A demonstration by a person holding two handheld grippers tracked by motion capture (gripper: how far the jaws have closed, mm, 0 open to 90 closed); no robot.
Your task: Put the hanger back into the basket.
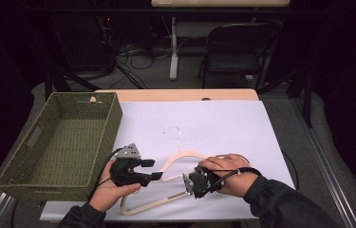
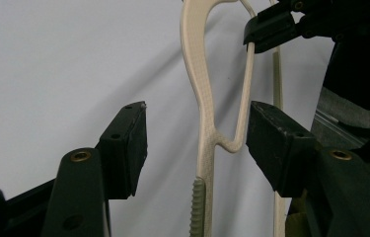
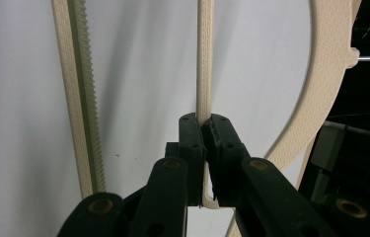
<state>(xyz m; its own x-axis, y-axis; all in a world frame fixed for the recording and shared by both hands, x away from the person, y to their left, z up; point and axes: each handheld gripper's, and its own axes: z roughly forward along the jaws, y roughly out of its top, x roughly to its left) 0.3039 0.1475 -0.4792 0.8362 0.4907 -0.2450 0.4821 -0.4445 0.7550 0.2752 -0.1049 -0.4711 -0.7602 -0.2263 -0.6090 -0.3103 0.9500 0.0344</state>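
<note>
A cream plastic hanger [image 1: 180, 154] with a metal hook [image 1: 173, 130] lies on the white sheet, near the table's front. My left gripper [image 1: 154, 169] comes at it from the left. In the left gripper view the left gripper [image 2: 202, 133] is open, with the hanger's arm [image 2: 195, 59] and a thin inner strut between the jaws. The left pad stands well clear of the hanger. My right gripper [image 1: 185, 183] is shut on a thin strut of the hanger [image 3: 205, 59], pinched between the right gripper's [image 3: 204, 126] pads. The hanger's ribbed bar [image 3: 81, 98] runs to their left.
A green woven basket [image 1: 114, 123] stands on the left of the table, close to my left hand. The white sheet [image 1: 223, 123] covers the table behind the hanger. A folding chair [image 1: 235, 50] and cables stand on the floor beyond the far edge.
</note>
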